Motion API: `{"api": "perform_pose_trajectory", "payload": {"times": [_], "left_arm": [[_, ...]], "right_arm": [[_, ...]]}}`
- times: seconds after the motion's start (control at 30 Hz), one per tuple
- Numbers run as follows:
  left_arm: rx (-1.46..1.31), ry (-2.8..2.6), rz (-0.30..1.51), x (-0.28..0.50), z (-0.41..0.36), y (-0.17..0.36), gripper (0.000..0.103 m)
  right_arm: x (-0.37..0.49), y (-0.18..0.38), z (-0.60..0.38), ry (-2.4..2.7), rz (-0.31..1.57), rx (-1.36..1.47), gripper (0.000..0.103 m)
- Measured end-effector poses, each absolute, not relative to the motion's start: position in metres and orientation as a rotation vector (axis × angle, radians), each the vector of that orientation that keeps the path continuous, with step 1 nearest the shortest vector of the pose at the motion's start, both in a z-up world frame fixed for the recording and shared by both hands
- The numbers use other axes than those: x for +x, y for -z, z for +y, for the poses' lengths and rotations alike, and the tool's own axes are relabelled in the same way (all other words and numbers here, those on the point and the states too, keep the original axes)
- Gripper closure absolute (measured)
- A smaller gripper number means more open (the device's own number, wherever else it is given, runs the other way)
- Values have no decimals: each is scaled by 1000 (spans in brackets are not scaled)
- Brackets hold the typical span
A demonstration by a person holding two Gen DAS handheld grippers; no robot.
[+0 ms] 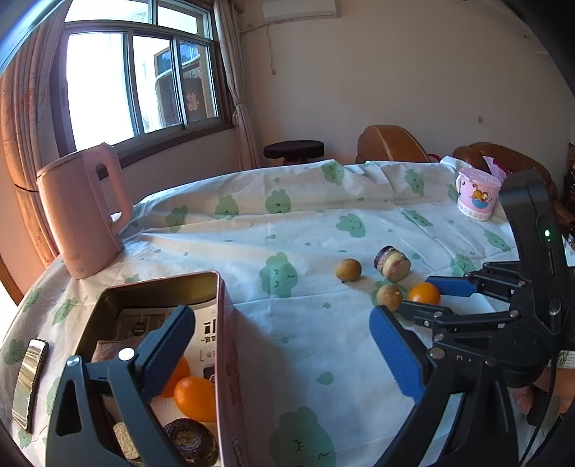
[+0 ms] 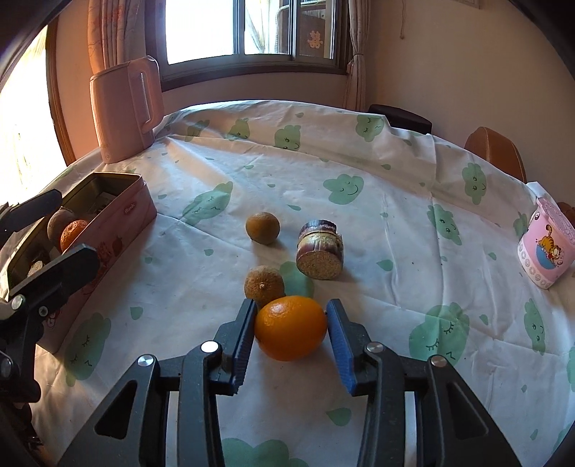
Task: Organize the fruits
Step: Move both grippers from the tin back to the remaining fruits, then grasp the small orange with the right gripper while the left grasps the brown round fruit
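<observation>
Fruit in hand, a smooth oval orange citrus [image 2: 290, 327] on the cloud-print tablecloth [image 2: 377, 222], lies crosswise between the right gripper's [image 2: 291, 341] narrowed blue-padded fingers [image 2: 339, 345], well right of the pink metal tin [image 2: 118, 215] where the wide-spread left gripper [image 1: 284, 345] hovers.

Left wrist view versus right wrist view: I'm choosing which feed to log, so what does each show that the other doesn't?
Only the left wrist view shows the phone beside the tin, the dark ridged piece low inside it, and the air conditioner.

Only the right wrist view shows the right gripper with its fingers either side of the orange, and the stem end of the brown fruit.

Both show the tin, kettle, sugarcane piece and mug.
</observation>
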State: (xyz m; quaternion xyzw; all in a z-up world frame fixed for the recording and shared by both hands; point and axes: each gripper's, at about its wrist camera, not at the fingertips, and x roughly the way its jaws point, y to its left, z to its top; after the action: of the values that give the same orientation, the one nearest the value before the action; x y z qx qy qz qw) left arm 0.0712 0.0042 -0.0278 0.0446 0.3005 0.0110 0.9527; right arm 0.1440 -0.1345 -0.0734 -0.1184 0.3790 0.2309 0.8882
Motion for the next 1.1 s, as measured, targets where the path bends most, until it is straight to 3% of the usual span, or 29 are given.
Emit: {"api": "perform_pose_trajectory", "payload": {"times": [0.27,0.43,0.77,0.83,1.1], "left_arm": [[77,89,690,102,-31,33,7],[47,161,779,127,-48,50,34],[21,234,877,155,-71,71,61],[15,236,899,159,-71,77,75],[-50,254,879,158,-60,74,76]], "right_arm": [[158,58,-170,-343,730,-182,61],[168,59,-193,-267,728,-141,61],[170,60,-208,-263,734,-87,61],[171,61,-208,-267,740,-84,61],[168,60,-206,-304,727,-78,61]]}}
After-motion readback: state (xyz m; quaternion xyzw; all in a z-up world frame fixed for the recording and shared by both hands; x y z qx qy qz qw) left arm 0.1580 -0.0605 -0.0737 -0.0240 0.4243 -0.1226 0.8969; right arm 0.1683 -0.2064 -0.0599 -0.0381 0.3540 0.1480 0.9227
